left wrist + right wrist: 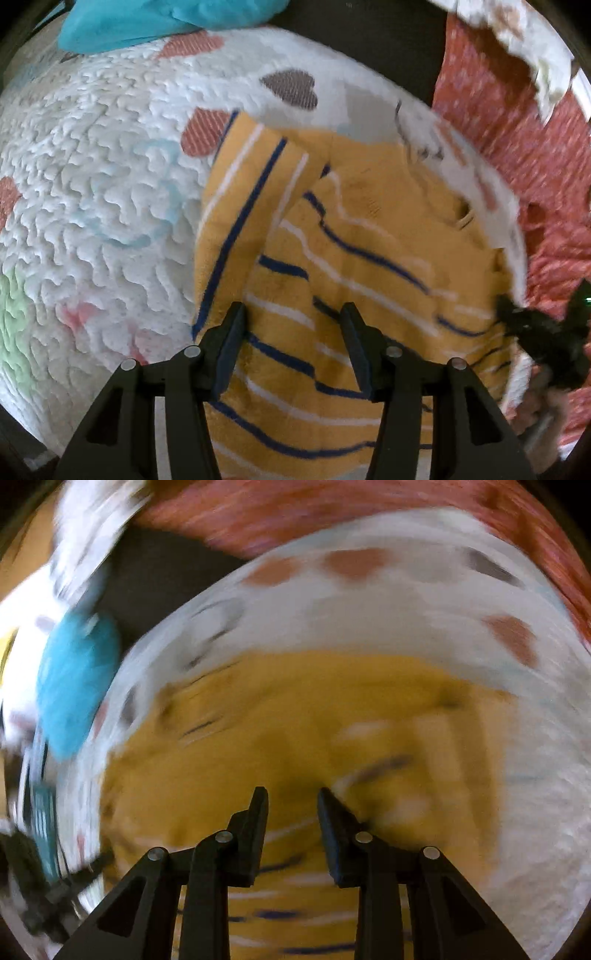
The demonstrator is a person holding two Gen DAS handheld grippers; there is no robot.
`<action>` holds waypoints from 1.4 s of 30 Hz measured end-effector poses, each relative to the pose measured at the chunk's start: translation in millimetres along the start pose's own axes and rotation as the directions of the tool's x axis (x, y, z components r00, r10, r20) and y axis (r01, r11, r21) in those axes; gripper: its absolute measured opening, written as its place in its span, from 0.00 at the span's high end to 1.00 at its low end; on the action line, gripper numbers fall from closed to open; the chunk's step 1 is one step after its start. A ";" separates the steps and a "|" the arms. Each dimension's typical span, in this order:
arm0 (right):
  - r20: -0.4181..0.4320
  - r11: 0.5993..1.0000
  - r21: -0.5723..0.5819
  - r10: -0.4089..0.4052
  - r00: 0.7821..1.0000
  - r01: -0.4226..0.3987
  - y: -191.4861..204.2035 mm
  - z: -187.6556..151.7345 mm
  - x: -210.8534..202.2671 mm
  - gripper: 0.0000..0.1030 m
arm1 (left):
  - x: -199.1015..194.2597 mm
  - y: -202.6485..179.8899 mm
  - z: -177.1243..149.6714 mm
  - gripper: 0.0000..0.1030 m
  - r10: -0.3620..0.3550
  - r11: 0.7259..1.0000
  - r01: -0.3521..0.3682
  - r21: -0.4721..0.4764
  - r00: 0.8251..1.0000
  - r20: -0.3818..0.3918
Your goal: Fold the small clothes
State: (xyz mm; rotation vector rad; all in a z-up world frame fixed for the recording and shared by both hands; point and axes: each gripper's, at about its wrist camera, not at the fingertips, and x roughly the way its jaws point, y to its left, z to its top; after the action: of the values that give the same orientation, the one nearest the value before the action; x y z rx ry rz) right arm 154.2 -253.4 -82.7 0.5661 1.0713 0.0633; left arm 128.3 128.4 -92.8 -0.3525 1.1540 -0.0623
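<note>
Both grippers hovered spread over the mustard-yellow knitted garment with navy and white stripes (354, 258) — nothing clamped.

The garment lay on the white puckered quilt with heart patches (92, 177), one striped flap folded across its upper left part. The left gripper (293, 314) sat above the garment's lower half, fingers wide apart, cloth showing between them. The right gripper (291, 797) — fingers parted too, a narrower gap — hung over the same yellow cloth, though that view was badly smeared by blur. A bright turquoise cloth (159, 22) lay at the quilt's far edge. A red speckled rug (495, 122) ran beside the quilt.
</note>
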 end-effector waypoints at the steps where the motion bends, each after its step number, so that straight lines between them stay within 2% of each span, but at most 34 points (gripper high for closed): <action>1: 0.014 0.998 0.059 0.023 1.000 -0.024 -21.7 4.1 -6.6 0.73 | 1.5 -1.7 0.0 0.50 0.008 1.000 -0.008 0.005 1.000 0.003; 2: 0.031 0.995 0.099 0.013 0.999 -0.016 -33.2 6.0 -12.4 0.72 | 1.7 -4.1 -0.2 0.50 0.019 1.000 -0.019 0.012 1.000 0.007; 4: 0.078 0.988 0.144 -0.066 0.995 0.054 -52.0 10.2 -27.1 0.64 | 1.5 -6.6 -0.4 0.50 0.028 0.999 -0.028 0.021 1.000 0.008; 5: 0.103 0.984 0.171 -0.076 0.992 0.057 -62.0 11.5 -36.4 0.63 | 2.6 -6.3 0.0 0.49 0.026 0.999 -0.026 0.023 1.000 0.008; 8: 0.135 0.977 0.211 -0.001 0.991 -0.027 -70.7 4.9 -57.5 0.63 | 2.1 -2.6 -0.1 0.49 0.023 0.999 -0.024 0.023 1.000 0.007; 11: 0.113 0.981 0.172 0.066 0.991 -0.085 -60.4 -21.6 -66.7 0.63 | 2.9 -4.1 -0.6 0.45 0.020 1.000 -0.020 0.023 1.000 0.006; 14: 0.066 0.989 0.123 0.076 0.995 -0.084 -48.8 -49.0 -61.1 0.62 | 3.8 -6.3 -0.6 0.44 0.028 0.999 -0.028 0.034 1.000 0.009; 16: 0.042 0.996 0.074 0.055 0.998 -0.058 -41.9 -63.3 -54.5 0.51 | 3.6 -7.3 -1.1 0.44 0.030 0.999 -0.031 0.042 0.999 0.012; 17: 0.032 0.999 0.046 0.027 0.999 -0.029 -39.3 -68.3 -50.6 0.51 | 3.4 -7.0 -1.5 0.44 0.029 0.999 -0.030 0.045 0.999 0.013; 18: 0.022 1.000 0.029 0.000 1.000 0.000 -37.6 -70.8 -46.6 0.52 | 3.0 -6.6 -1.7 0.44 0.028 0.998 -0.029 0.047 1.000 0.015; 19: -0.005 0.999 0.010 -0.038 0.999 0.038 -36.5 -71.9 -41.9 0.78 | 2.7 -6.3 -2.1 0.44 0.029 0.998 -0.030 0.053 0.999 0.015; 20: -0.010 0.998 -0.002 -0.066 0.998 0.066 -40.0 -71.8 -40.7 0.93 | 2.1 -6.0 -3.1 0.44 0.030 0.998 -0.030 0.055 0.999 0.015; 22: 0.014 0.994 0.009 -0.106 0.994 0.105 -45.0 -67.1 -43.6 0.94 | 2.0 -7.0 -3.5 0.44 0.035 0.998 -0.036 0.059 0.999 0.014; 23: 0.028 0.987 0.018 -0.158 0.987 0.157 -52.1 -63.5 -45.0 0.94 | 2.2 -7.8 -3.6 0.44 0.039 0.997 -0.039 0.061 0.999 0.012; 28: 0.061 0.962 0.033 -0.271 0.961 0.269 -62.2 -55.2 -50.6 0.93 | 3.5 -10.9 -2.9 0.44 0.051 0.997 -0.051 0.066 0.999 0.010; 31: 0.102 0.976 0.035 -0.218 0.971 0.216 -55.7 -55.6 -68.8 0.93 | 3.3 -9.8 -1.4 0.44 0.043 0.998 -0.044 0.053 0.999 0.007; 34: 0.114 0.993 0.011 -0.117 0.987 0.116 -39.4 -67.8 -85.4 0.93 | 3.2 -9.1 -0.6 0.44 0.045 0.998 -0.045 0.055 0.999 0.004; 35: 0.101 0.998 -0.004 -0.067 0.993 0.068 -31.9 -74.8 -86.4 0.93 | 3.5 -9.4 -0.6 0.44 0.048 0.997 -0.048 0.057 0.999 0.004; 37: 0.048 1.000 -0.023 -0.019 0.999 0.020 -22.1 -87.9 -78.8 0.93 | 3.8 -10.4 -0.4 0.44 0.053 0.997 -0.053 0.062 0.999 0.004; 39: -0.007 0.999 -0.033 -0.041 0.999 0.040 -20.9 -99.8 -62.0 0.93 | 3.9 -9.8 -0.5 0.44 0.050 0.997 -0.050 0.060 0.999 0.002; 40: -0.028 0.996 -0.027 -0.082 0.996 0.081 -26.5 -104.6 -51.0 0.93 | 3.9 -9.4 -0.3 0.44 0.047 0.997 -0.047 0.058 0.999 0.000; 41: -0.043 0.994 -0.006 -0.106 0.993 0.106 -33.9 -107.1 -43.7 0.93 | 3.8 -8.6 -0.2 0.44 0.043 0.998 -0.043 0.056 0.999 -0.001; 42: -0.034 0.995 0.027 -0.098 0.995 0.098 -40.0 -107.8 -42.7 0.93 | 2.7 -7.4 -0.4 0.44 0.038 0.998 -0.038 0.053 0.999 -0.001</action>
State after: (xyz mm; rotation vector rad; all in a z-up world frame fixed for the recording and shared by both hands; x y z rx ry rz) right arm 33.6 -257.4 -104.6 0.5394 1.1314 -0.0292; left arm 130.1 120.7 -93.0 -0.2836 1.1582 -0.0601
